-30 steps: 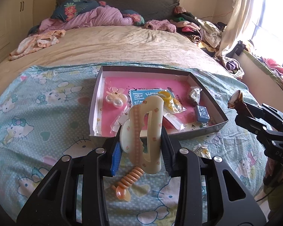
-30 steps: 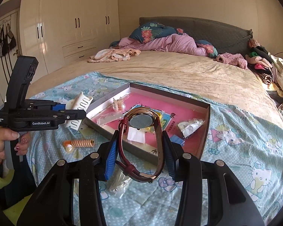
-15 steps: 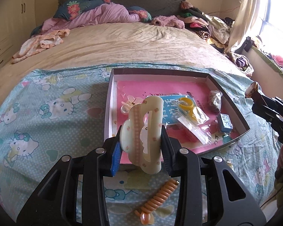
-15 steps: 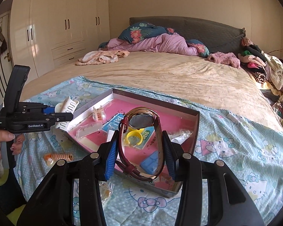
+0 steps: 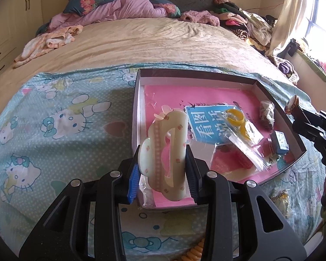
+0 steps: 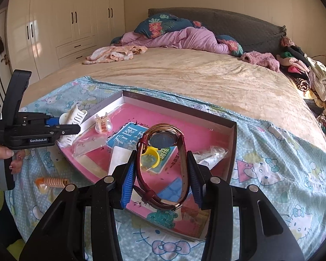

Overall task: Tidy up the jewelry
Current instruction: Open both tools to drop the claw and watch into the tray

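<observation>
Left tongs (image 5: 163,169) clamp a hair clip (image 5: 166,152) over the box (image 5: 206,75) near edge; right tongs (image 6: 160,169) pinch a watch (image 6: 163,139) above it. Early release drops either onto the bed, the looped strap may slip

Bright window (image 5: 321,6) daylight at right, glare there, fisheye-bent dark corners, sharp focus.

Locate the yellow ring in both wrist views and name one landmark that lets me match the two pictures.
Left wrist view: the yellow ring lies in the box, right of centre, on the blue card, beyond the cream hair clip.
Right wrist view: the yellow ring sits low centre in the box, seen through the loop of the watch.
Shared landmark: the blue card with white characters.
</observation>
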A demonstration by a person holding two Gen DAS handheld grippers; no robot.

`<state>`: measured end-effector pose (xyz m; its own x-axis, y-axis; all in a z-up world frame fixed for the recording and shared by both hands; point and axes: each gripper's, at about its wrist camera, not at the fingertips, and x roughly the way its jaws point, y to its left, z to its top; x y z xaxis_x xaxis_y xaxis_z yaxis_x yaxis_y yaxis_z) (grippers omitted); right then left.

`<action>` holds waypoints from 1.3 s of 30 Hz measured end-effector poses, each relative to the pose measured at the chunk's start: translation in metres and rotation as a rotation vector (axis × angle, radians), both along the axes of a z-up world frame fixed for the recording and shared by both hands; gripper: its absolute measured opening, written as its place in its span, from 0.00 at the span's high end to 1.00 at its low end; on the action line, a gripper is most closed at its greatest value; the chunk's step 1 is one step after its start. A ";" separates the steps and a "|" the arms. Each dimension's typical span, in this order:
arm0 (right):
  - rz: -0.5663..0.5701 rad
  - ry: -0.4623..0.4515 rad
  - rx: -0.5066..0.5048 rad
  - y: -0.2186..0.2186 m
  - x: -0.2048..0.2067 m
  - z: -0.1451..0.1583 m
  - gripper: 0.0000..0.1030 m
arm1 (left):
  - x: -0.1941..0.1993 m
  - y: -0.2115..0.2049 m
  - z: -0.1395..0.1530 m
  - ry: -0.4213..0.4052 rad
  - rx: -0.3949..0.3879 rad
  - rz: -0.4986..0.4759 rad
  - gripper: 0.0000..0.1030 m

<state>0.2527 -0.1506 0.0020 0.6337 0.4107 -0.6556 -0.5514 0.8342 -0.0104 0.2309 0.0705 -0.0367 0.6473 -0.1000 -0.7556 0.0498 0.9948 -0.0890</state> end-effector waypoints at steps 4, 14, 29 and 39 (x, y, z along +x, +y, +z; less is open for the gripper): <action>0.009 0.016 -0.007 0.008 0.007 -0.007 0.59 | -0.001 0.002 0.001 -0.006 -0.021 0.001 0.62; 0.011 0.062 -0.004 0.018 0.015 -0.020 0.55 | -0.009 -0.001 0.009 -0.029 -0.013 0.008 0.43; -0.029 0.012 0.075 0.000 -0.018 0.005 0.14 | -0.021 -0.004 0.023 -0.056 -0.016 0.016 0.25; -0.033 -0.030 0.129 -0.015 -0.055 0.027 0.07 | -0.041 -0.006 0.041 -0.100 -0.034 0.023 0.12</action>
<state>0.1978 -0.1658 0.0289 0.6670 0.4686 -0.5793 -0.5244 0.8475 0.0817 0.1901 0.0648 0.0043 0.7220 -0.1084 -0.6834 0.0371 0.9923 -0.1182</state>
